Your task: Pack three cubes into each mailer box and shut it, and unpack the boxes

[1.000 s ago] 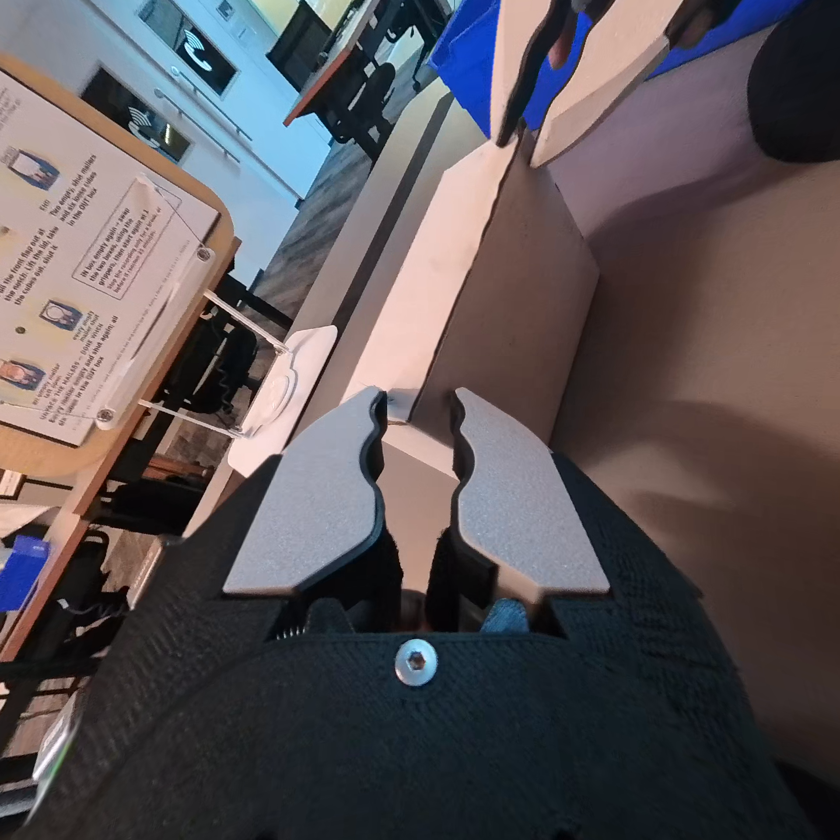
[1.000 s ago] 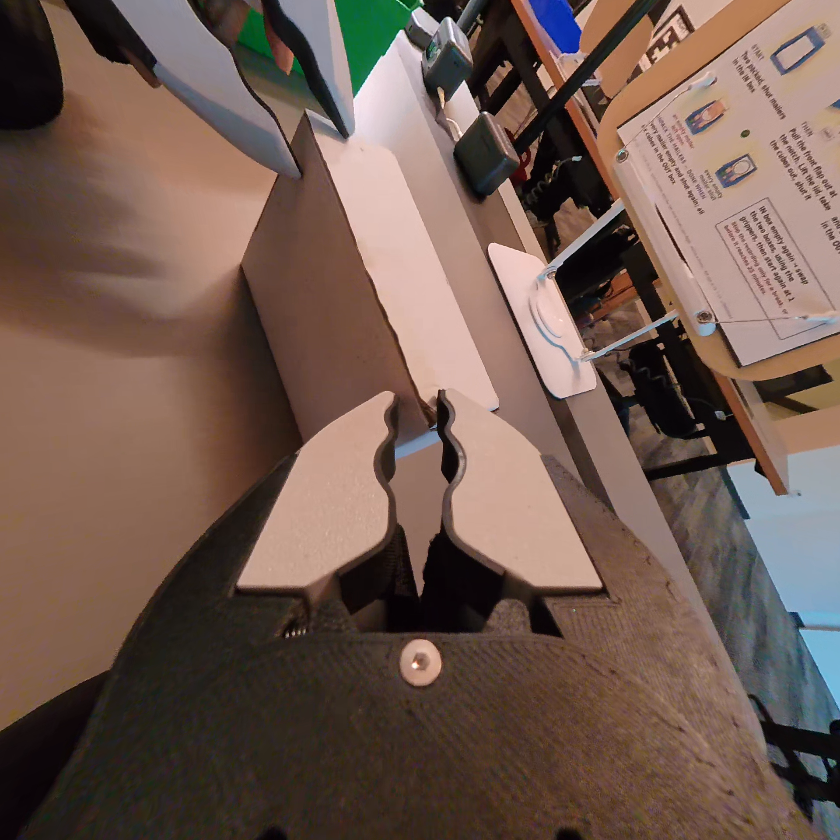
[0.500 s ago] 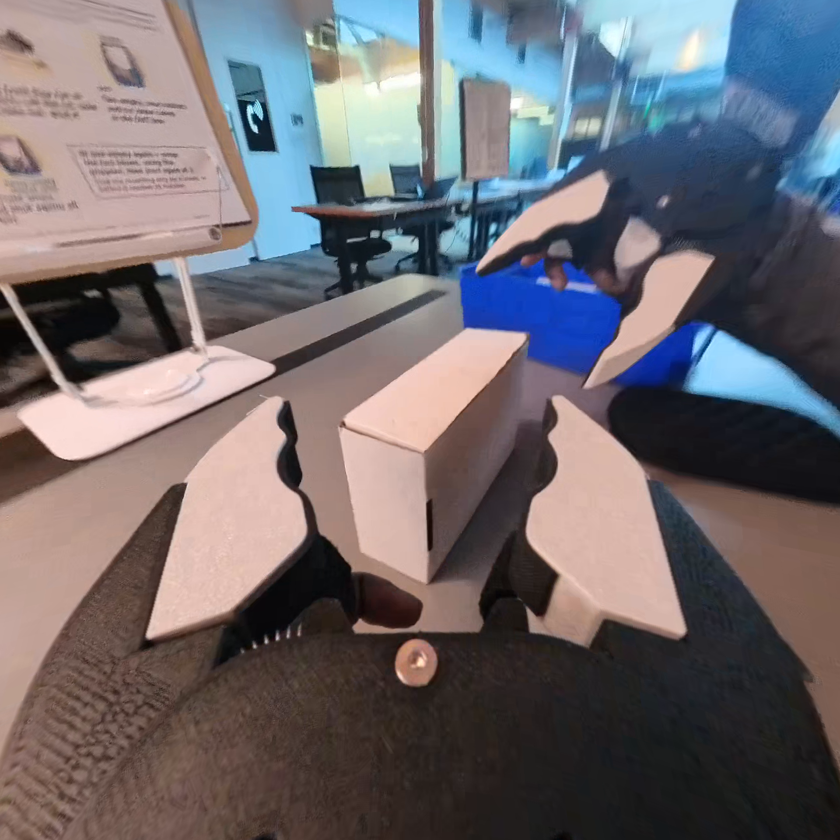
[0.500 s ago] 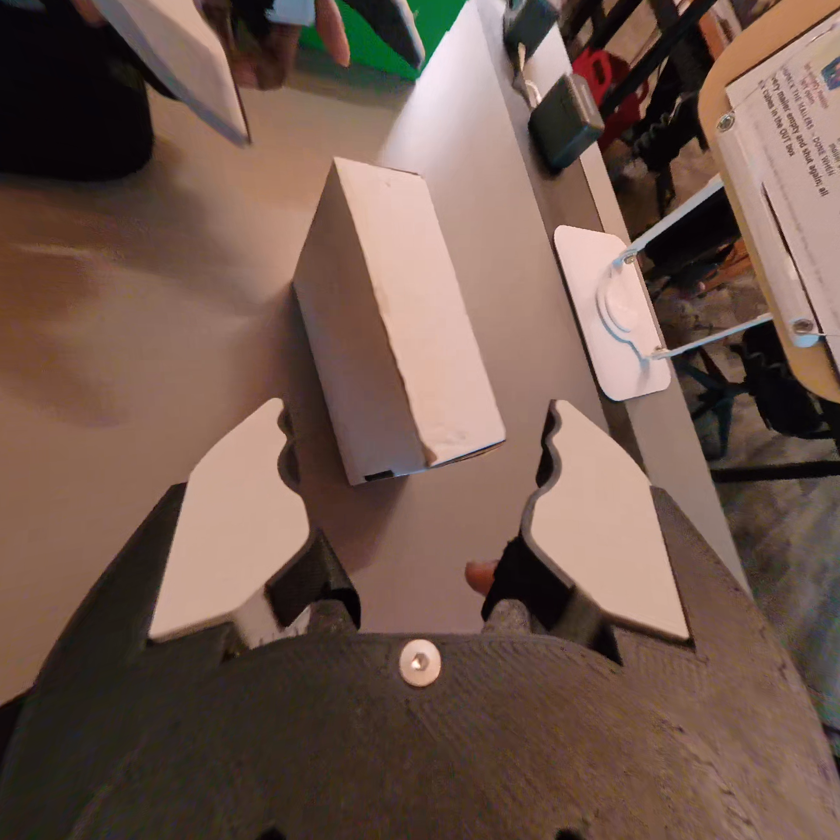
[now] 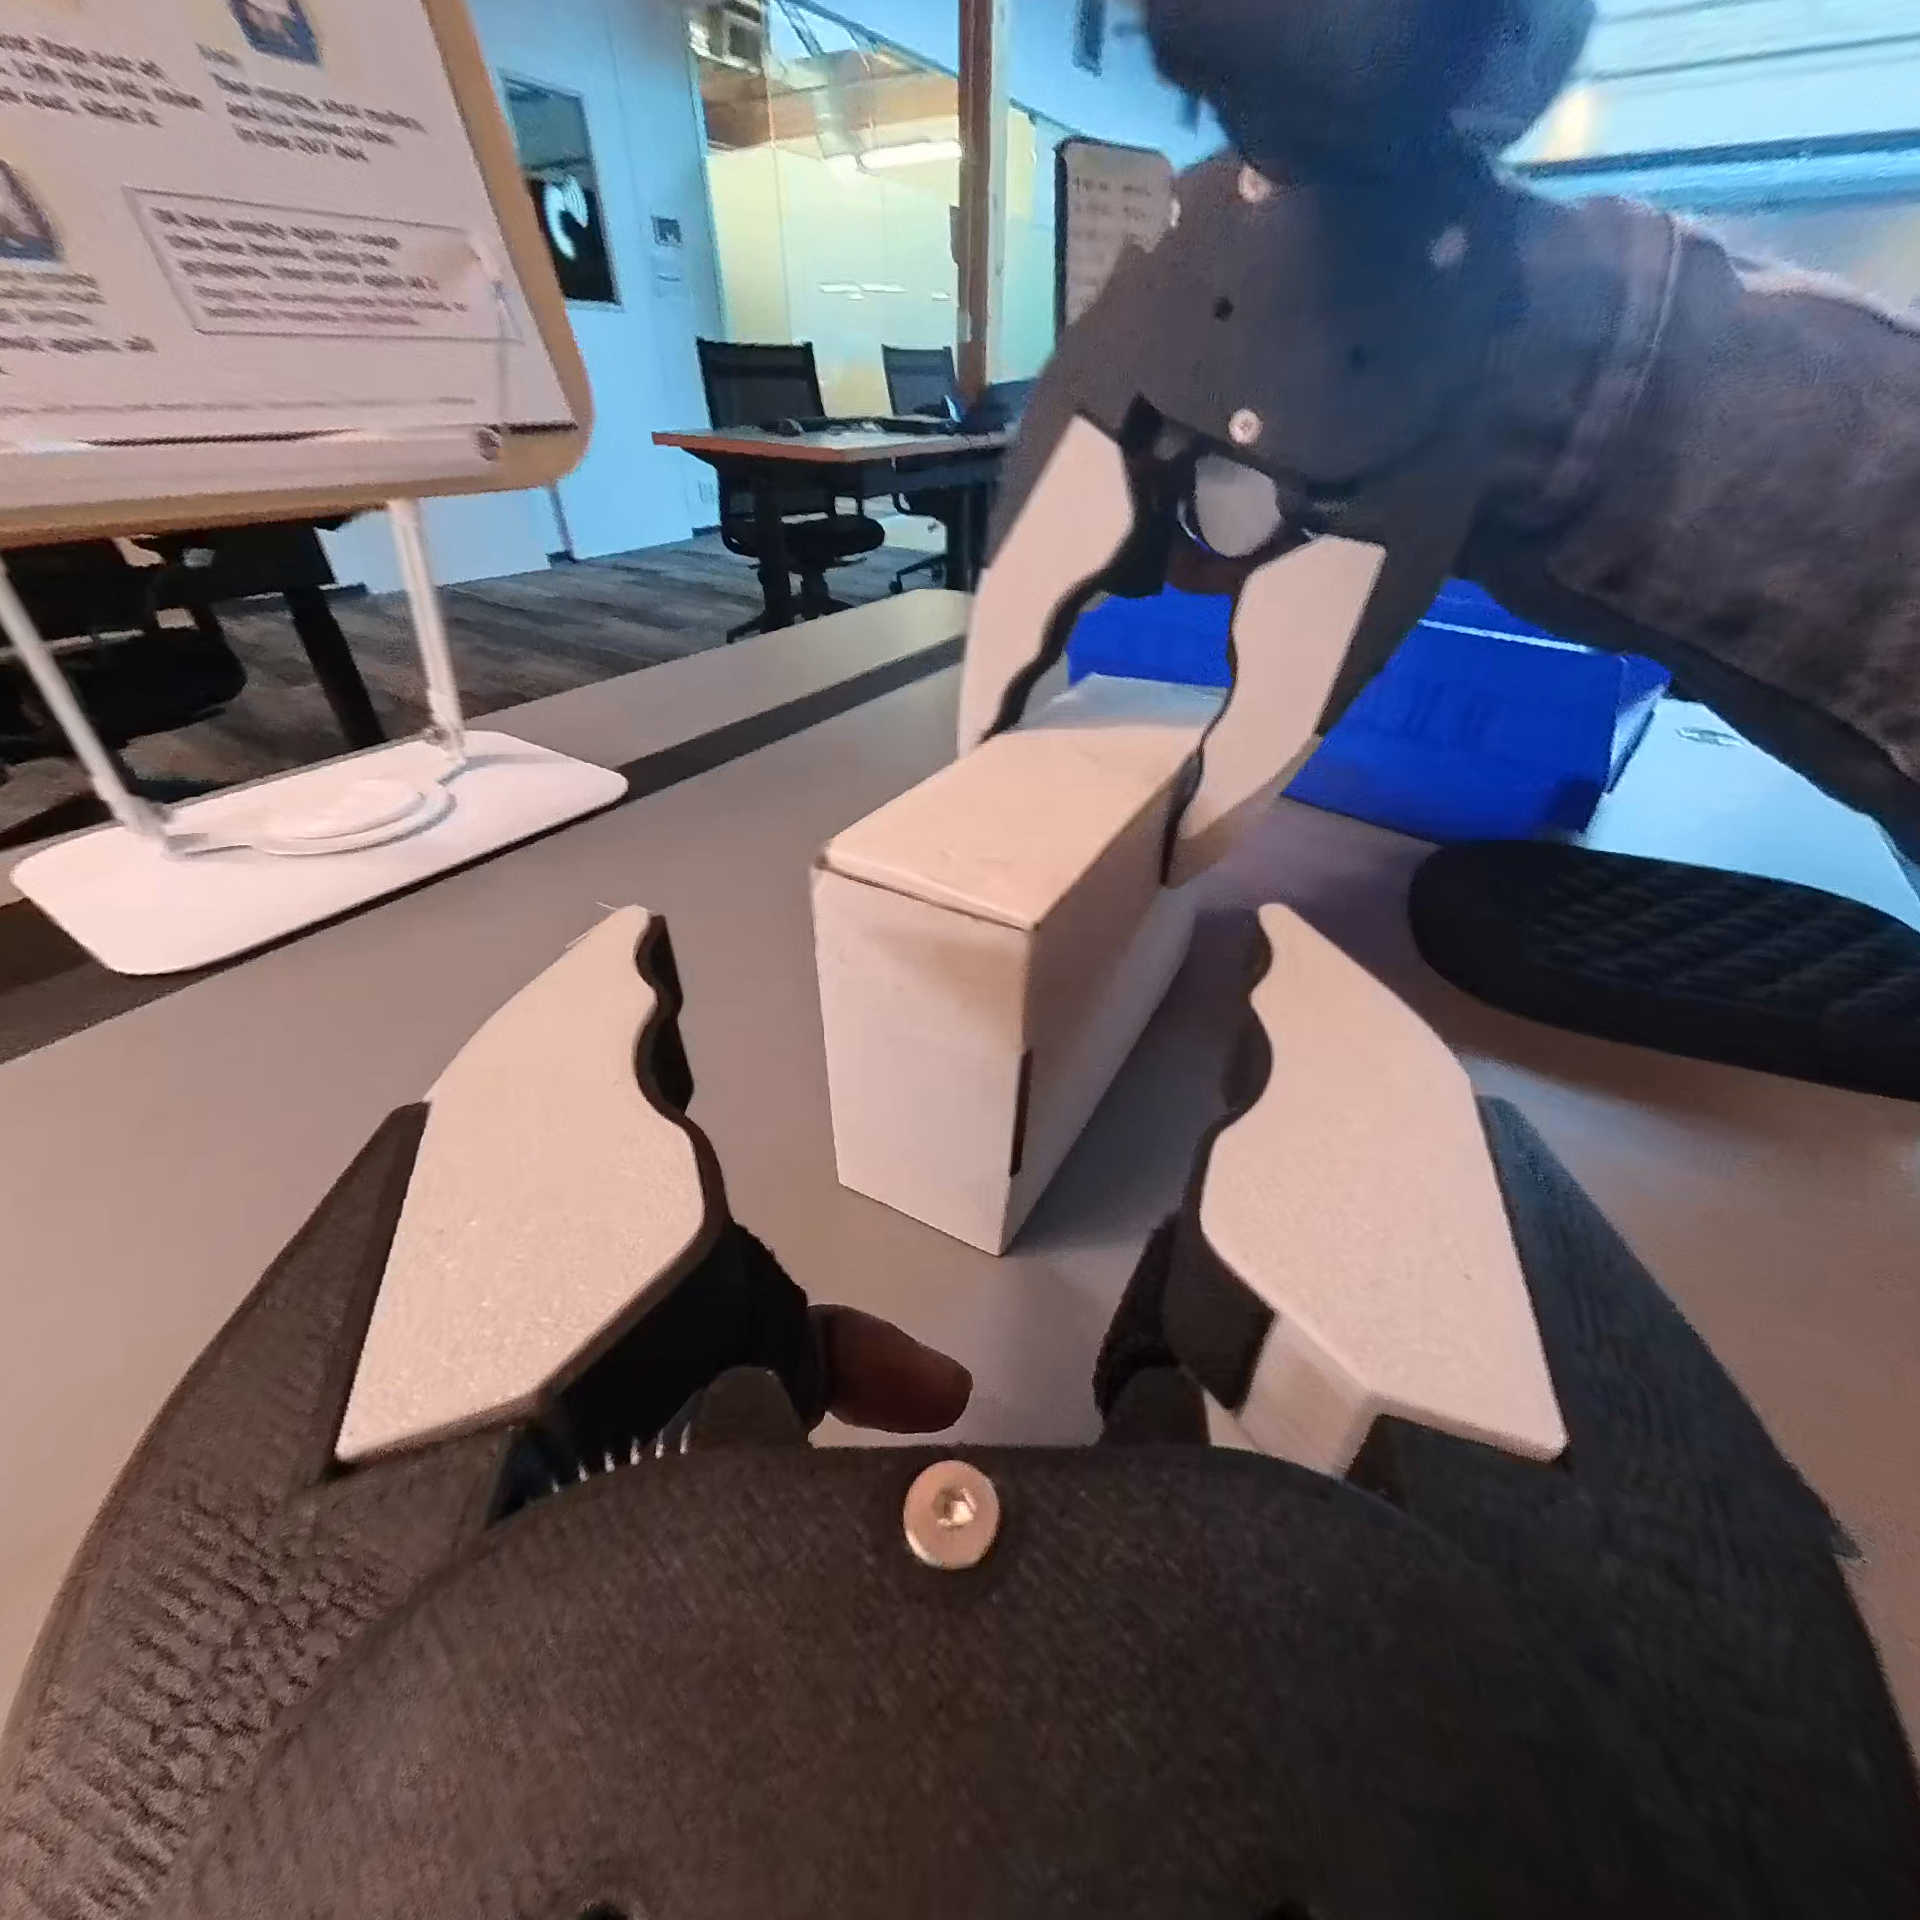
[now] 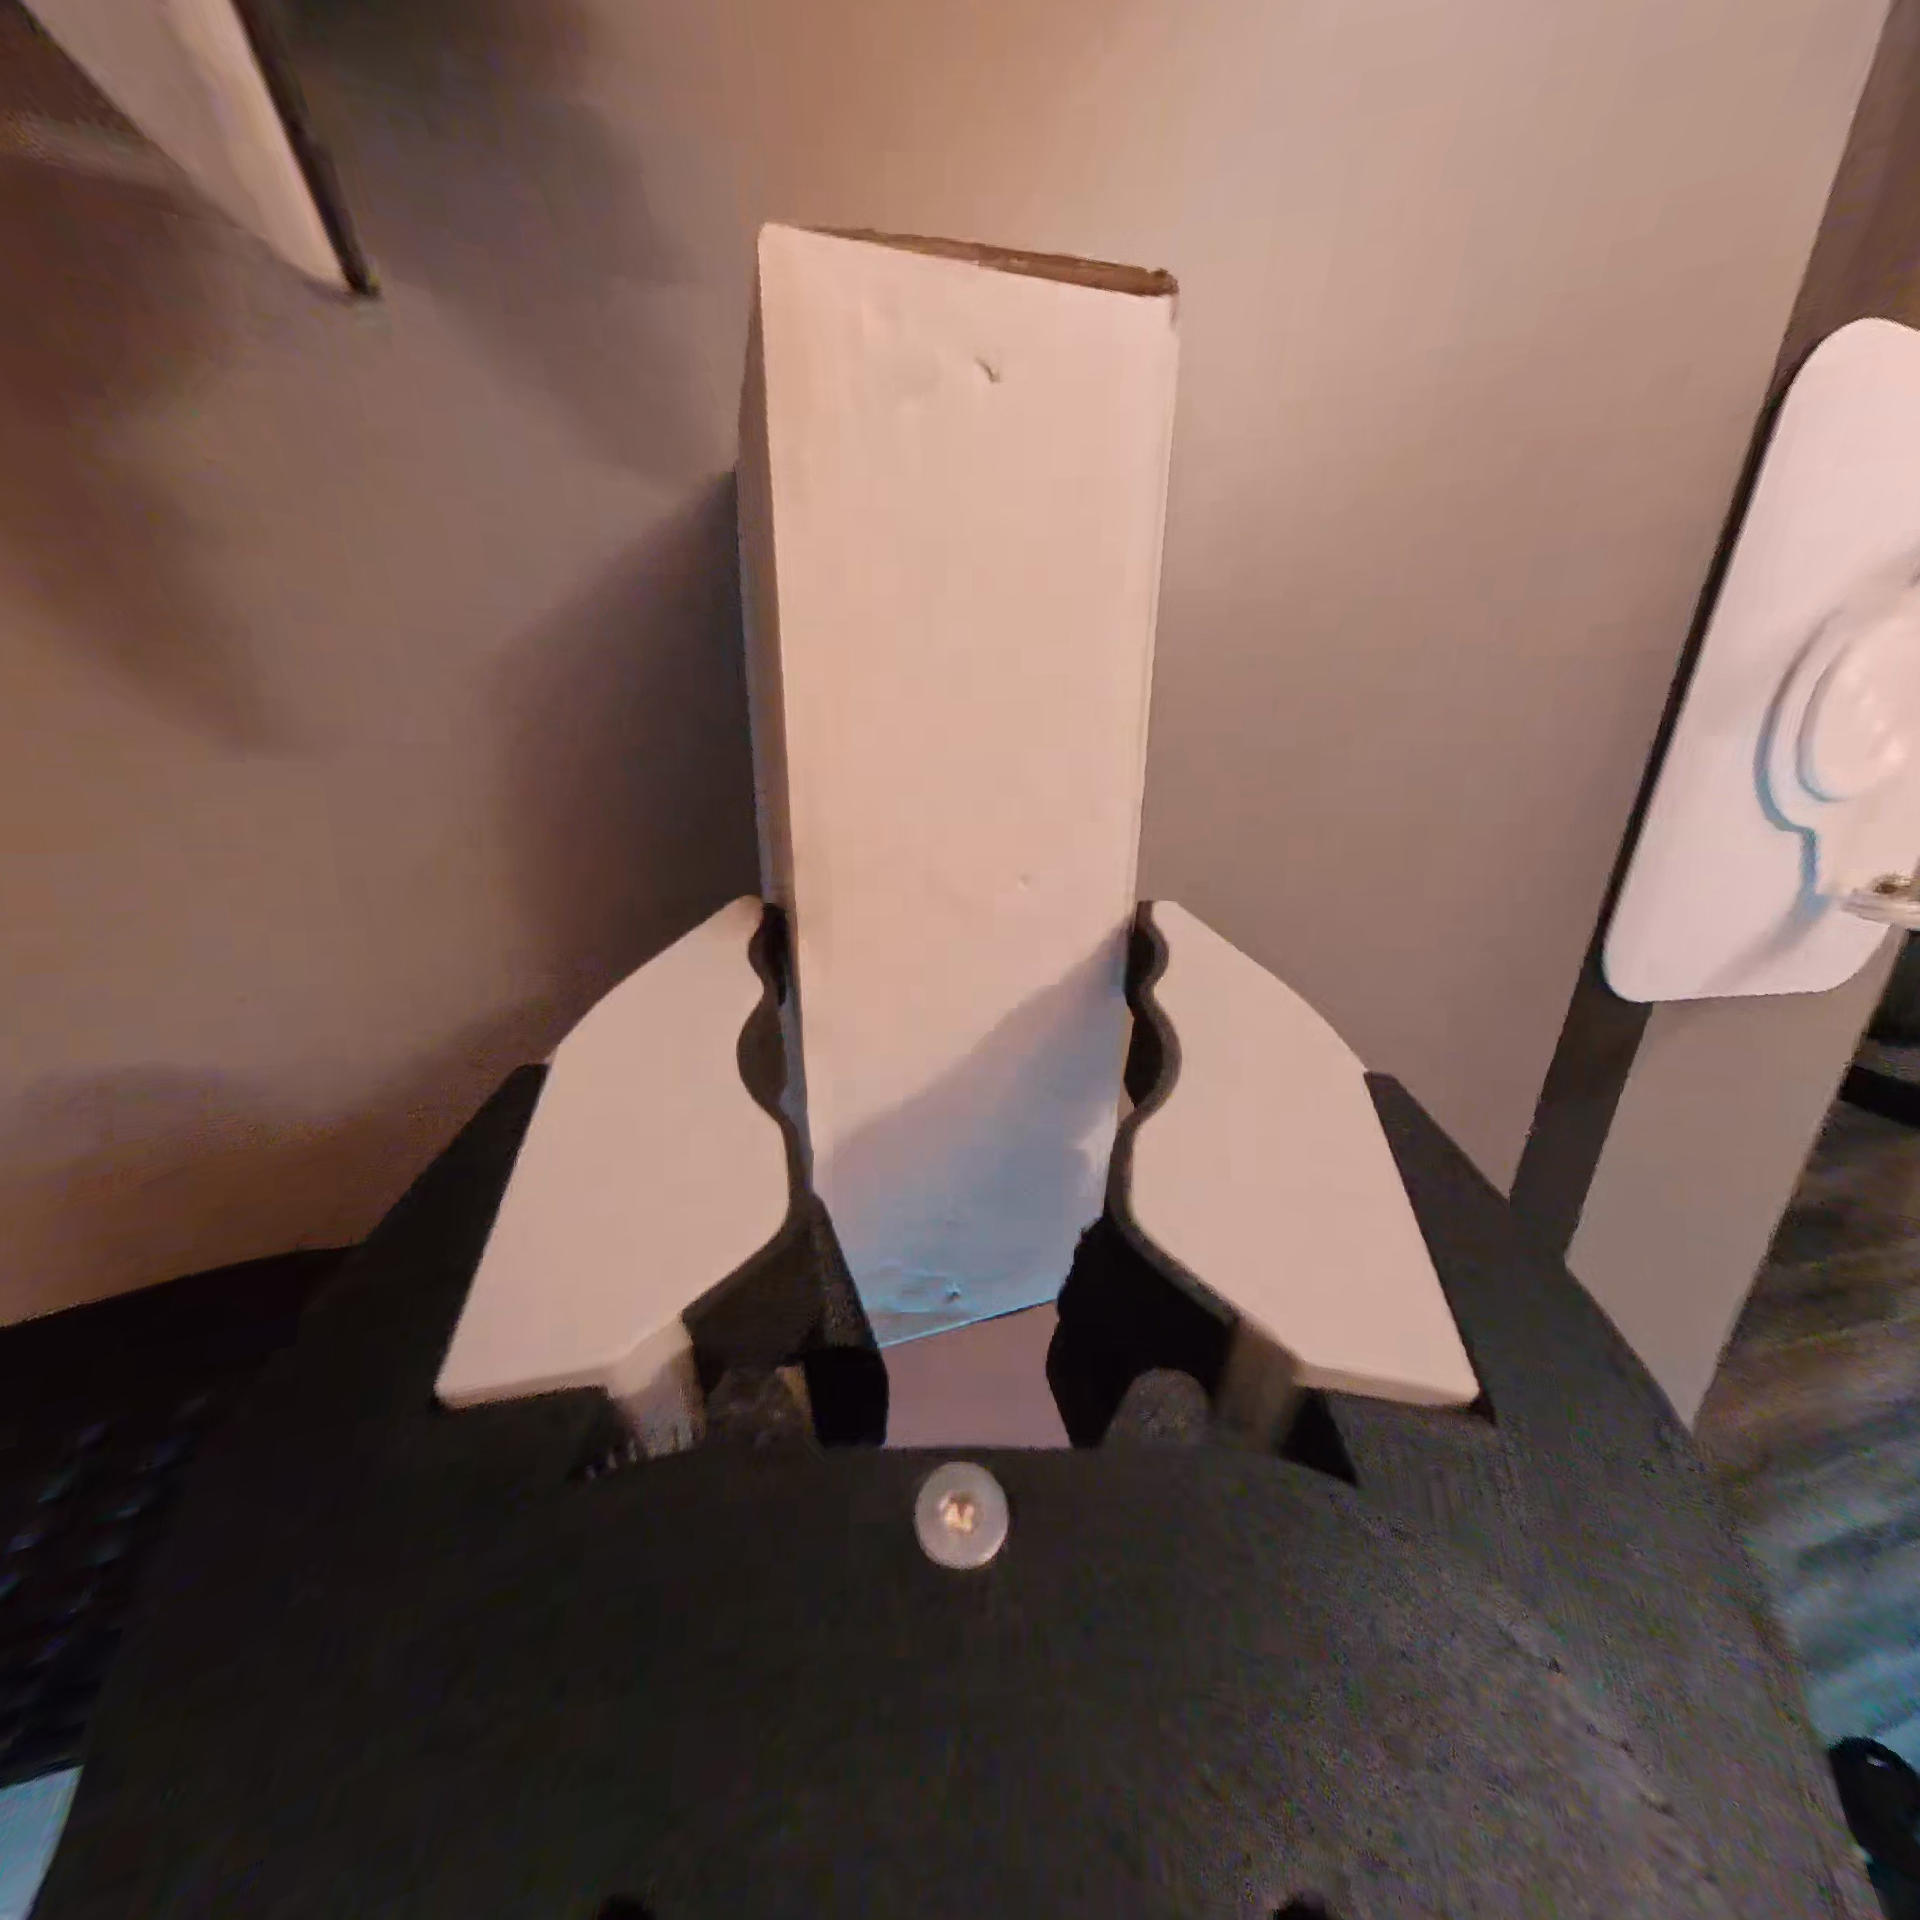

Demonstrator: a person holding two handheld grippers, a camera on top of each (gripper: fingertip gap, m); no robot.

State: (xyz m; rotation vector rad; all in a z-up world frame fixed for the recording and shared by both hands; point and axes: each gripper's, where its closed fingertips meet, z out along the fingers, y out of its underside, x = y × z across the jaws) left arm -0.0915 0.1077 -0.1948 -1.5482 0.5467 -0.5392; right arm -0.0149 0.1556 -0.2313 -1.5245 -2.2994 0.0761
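A closed white mailer box point(image 5: 925, 1039) lies flat on the grey table point(image 5: 260, 1143). My left gripper point(image 5: 951, 925) is open and empty. Its fingers stand wide apart just short of the box's near end, not touching it. My right gripper point(image 6: 953, 914) comes down from above and is shut on the box's other end point(image 6: 956, 623), one finger against each long side. It also shows in the left wrist view point(image 5: 1081, 800), astride the far end of the box. One left finger point(image 6: 208, 135) shows at the top left of the right wrist view. No cubes are in view.
An instruction board on a stand with a white base point(image 5: 312, 831) stands at the table's far edge; the base also shows in the right wrist view point(image 6: 1766, 675). A blue bin point(image 5: 1455, 748) and a round black mat point(image 5: 1662, 956) lie beyond the box. About 11 cm separates my left fingertips from my right.
Both grippers let go of the box's ends and opened, leaving the box flat on the table. The right gripper has since swung over its end and closed on its sides. The left stays open.
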